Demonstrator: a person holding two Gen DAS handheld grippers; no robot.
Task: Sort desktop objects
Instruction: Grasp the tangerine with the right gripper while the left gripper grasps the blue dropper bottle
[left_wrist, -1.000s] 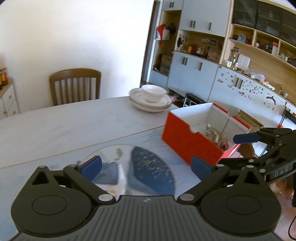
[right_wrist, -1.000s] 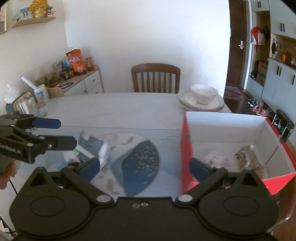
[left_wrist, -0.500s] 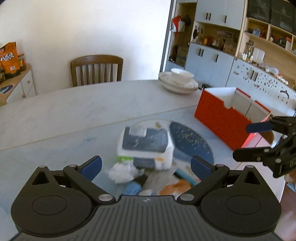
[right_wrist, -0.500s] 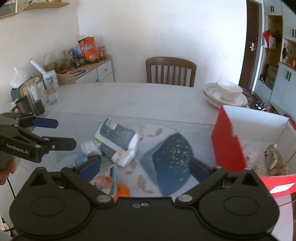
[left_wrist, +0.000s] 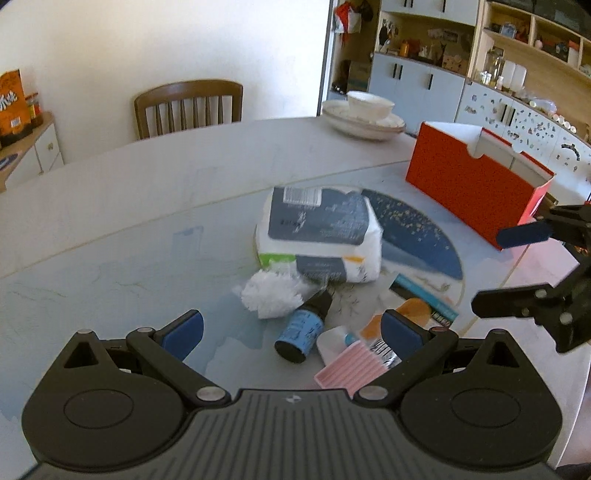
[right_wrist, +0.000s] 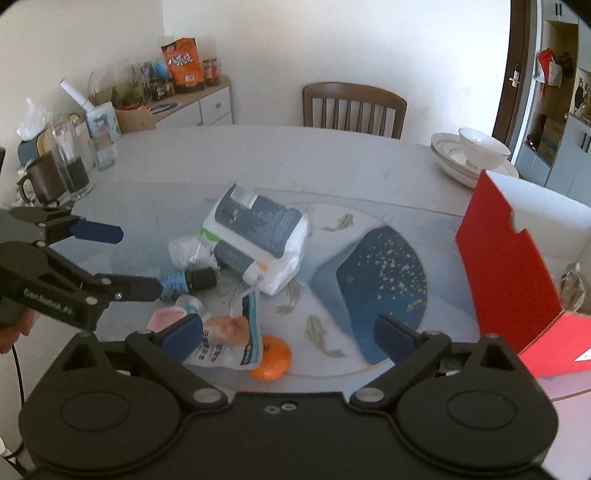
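- While both your left tongs (left_wrist: 291, 332) and right tongs (right_wrist: 288, 334) hang wide open and empty, the bottle (left_wrist: 303, 325) lies flat on the surface (left_wrist: 129, 206).
- Its black cap points toward the tissue pack (left_wrist: 319, 232); the red box (left_wrist: 472, 184) stands well apart.

One red box (left_wrist: 469, 184) stands on one table (left_wrist: 147, 192). In the pile lie one large white-and-navy pack (left_wrist: 319, 232), one crumpled clear wrapper (left_wrist: 271, 293), one small blue-labelled dropper bottle (left_wrist: 304, 325), one pink ribbed piece (left_wrist: 349, 369) and one flat printed sachet (right_wrist: 236, 343) — plus one orange (right_wrist: 272, 357). Two grippers show: the left gripper (left_wrist: 291, 328) and the right gripper (right_wrist: 290, 328), two fingers each. Beyond stand one wooden chair (right_wrist: 354, 109), one bowl (right_wrist: 482, 144) on stacked plates whose count is unclear, and — on the sideboard — one orange snack bag (right_wrist: 183, 64).
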